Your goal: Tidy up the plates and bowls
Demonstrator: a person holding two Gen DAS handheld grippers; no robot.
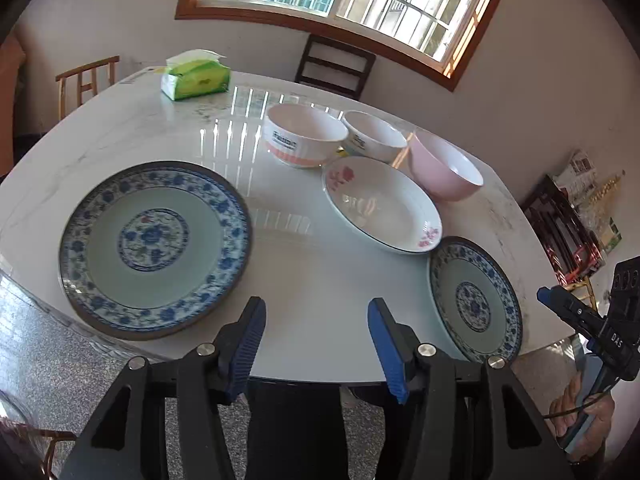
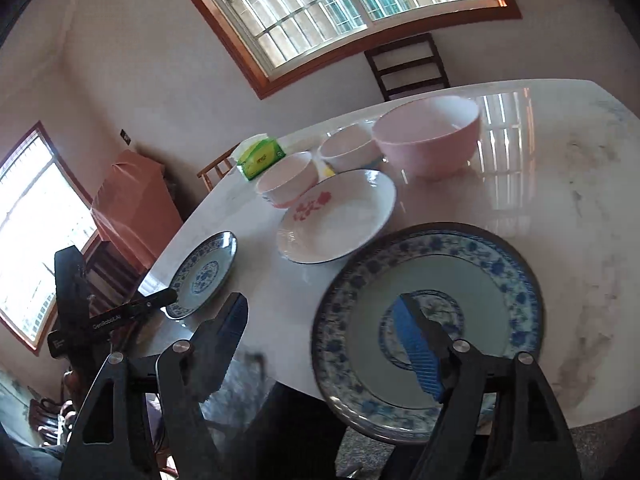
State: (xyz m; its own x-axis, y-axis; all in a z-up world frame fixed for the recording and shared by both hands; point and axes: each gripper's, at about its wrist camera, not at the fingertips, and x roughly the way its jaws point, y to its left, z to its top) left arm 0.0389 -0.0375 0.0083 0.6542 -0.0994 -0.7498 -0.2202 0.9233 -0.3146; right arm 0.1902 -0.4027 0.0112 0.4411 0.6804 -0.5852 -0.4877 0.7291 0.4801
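In the left wrist view a large blue-patterned plate (image 1: 154, 250) lies front left, a white flowered plate (image 1: 382, 204) in the middle and a small blue plate (image 1: 476, 300) at the table's right edge. Behind them stand two white bowls (image 1: 304, 134) (image 1: 374, 136) and a pink bowl (image 1: 446, 170). My left gripper (image 1: 318, 344) hangs open over bare table between the plates, holding nothing. The right gripper (image 1: 580, 320) shows at the far right. In the right wrist view my right gripper (image 2: 320, 336) is open above the large plate's (image 2: 460, 280) near-left rim, gripping nothing.
A green tissue pack (image 1: 196, 78) sits at the table's far side. Chairs stand by the wall: a dark one (image 1: 334, 66) and a light wooden one (image 1: 86, 80). The white marble table (image 1: 320, 280) ends just below my fingers. A cluttered shelf (image 1: 572, 220) stands at the right.
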